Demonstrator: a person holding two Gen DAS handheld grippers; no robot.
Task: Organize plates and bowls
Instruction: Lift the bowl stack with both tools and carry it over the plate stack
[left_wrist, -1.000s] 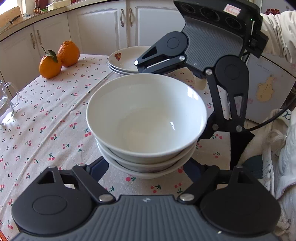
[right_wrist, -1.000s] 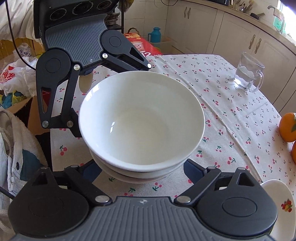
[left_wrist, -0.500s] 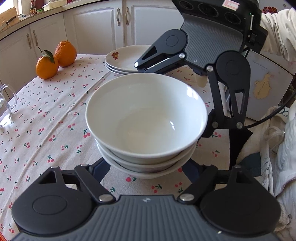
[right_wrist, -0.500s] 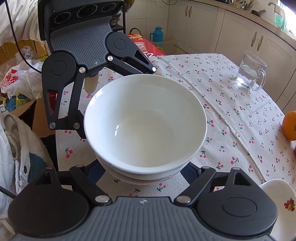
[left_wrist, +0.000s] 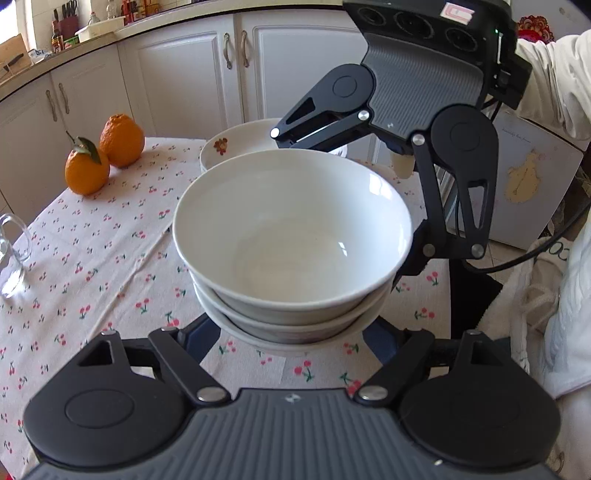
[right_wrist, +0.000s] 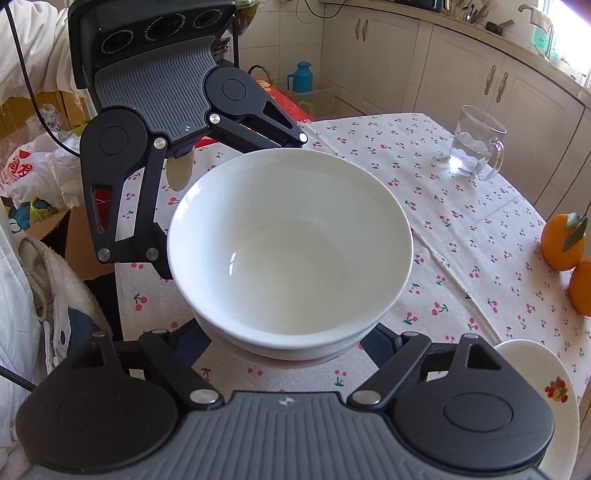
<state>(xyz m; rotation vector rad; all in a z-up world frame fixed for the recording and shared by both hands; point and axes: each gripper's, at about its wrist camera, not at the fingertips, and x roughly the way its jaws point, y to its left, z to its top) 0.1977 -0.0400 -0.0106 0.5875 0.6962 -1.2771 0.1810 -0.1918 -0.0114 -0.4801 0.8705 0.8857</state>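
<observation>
Sitting between both grippers' fingers (left_wrist: 199, 332), clasped from opposite sides: stack of white bowls (left_wrist: 291, 236).

From my left wrist view, a stack of bowls (left_wrist: 291, 240) sits between my two grippers on the surface (left_wrist: 92, 266), the left gripper (left_wrist: 291, 339) nearest me, the right gripper (left_wrist: 351, 192) facing it from the far side. Behind the stack lies a pile of plates (left_wrist: 236, 144); two oranges (left_wrist: 103, 158) sit far left, one behind the other. A glass mug (right_wrist: 476, 147) stands well apart at the surface's edge.
</observation>
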